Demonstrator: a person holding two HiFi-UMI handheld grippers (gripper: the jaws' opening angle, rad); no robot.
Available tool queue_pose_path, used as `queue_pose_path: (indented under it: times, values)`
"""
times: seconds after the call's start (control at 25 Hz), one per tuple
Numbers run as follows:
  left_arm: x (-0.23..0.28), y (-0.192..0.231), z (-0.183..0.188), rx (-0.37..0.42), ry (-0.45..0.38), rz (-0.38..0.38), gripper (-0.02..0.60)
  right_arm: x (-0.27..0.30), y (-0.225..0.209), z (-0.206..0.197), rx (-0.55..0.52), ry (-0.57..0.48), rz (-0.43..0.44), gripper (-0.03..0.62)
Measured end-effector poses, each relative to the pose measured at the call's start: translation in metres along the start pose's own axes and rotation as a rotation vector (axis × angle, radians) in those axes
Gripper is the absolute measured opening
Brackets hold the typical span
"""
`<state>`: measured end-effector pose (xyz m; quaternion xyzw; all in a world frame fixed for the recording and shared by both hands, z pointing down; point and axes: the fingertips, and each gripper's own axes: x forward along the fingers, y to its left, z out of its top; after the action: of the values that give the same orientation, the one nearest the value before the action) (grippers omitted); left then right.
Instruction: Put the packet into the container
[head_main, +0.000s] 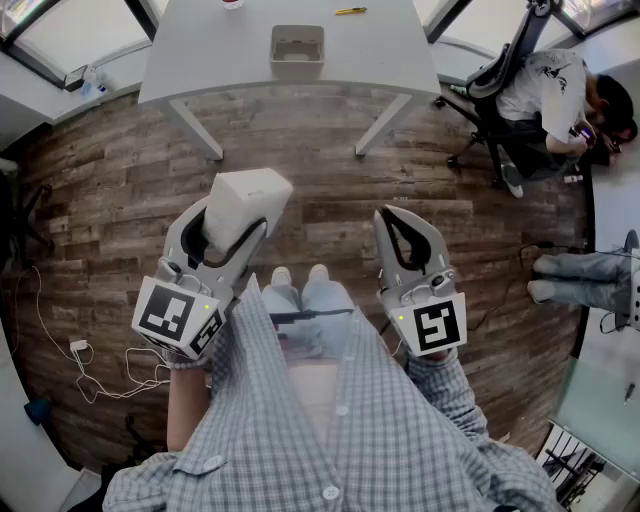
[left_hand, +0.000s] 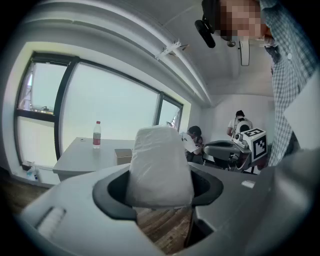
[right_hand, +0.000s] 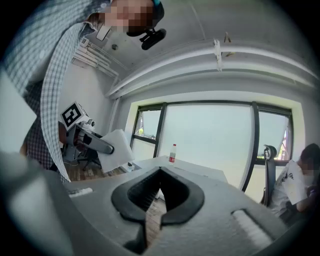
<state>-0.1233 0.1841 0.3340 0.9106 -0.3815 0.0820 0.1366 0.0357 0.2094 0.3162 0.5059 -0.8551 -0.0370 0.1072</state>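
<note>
A white packet stands up between the jaws of my left gripper, which is shut on it at waist height over the wooden floor. In the left gripper view the packet fills the gap between the dark pads. The container, a small open beige box, sits on the white table ahead, well apart from both grippers, and it also shows beyond the packet as the container. My right gripper is shut and holds nothing; its tips meet.
A plastic bottle stands on the table left of the container. A yellow pen lies at the table's far edge. A person sits in an office chair at the right. Cables trail on the floor at the left.
</note>
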Motion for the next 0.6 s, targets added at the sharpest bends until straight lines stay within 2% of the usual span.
queue_pose_path:
  times: [0.6]
  values:
    - [0.0025, 0.0014, 0.0024, -0.002, -0.007, -0.028, 0.278, -0.0036, -0.0039, -0.0022, 0.064, -0.013, -0.027, 0.002]
